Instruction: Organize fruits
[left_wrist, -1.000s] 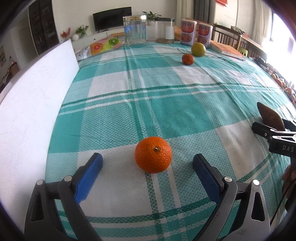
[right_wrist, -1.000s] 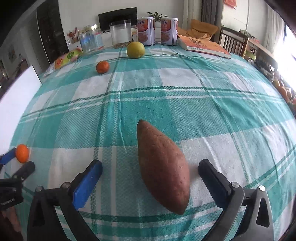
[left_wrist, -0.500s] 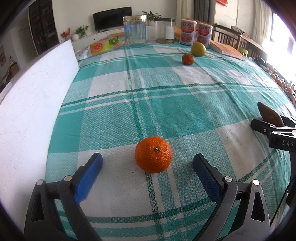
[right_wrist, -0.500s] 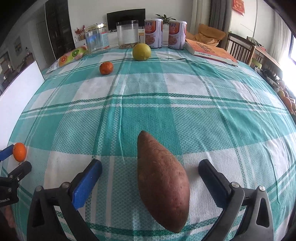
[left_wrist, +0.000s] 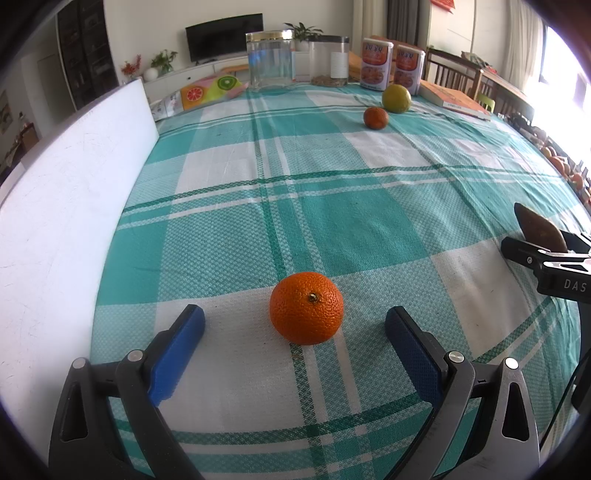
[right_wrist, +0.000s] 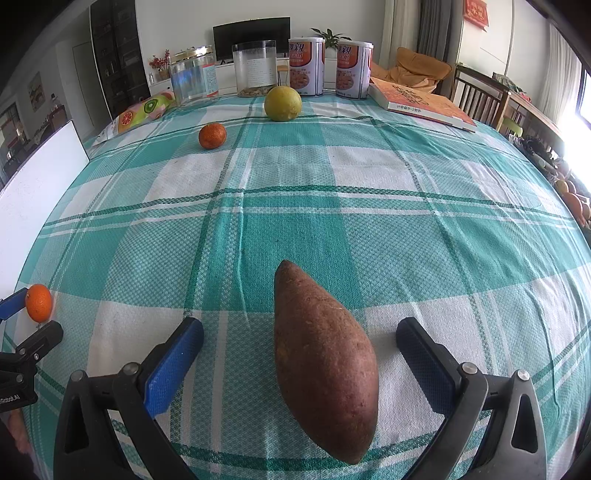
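Resting untouched, dimpled orange (left_wrist: 306, 307), tapered sweet potato (right_wrist: 325, 362)

Jars (right_wrist: 255, 70), tins (right_wrist: 306, 66), perhaps a book (right_wrist: 424, 101)

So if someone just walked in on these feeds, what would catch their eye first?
Probably the sweet potato, lying lengthwise on the checked tablecloth between the open fingers of the right gripper, untouched. Next, the orange sitting centred between the open fingers of the left gripper. Far back, a small mandarin and a yellow-green citrus sit before the jars.
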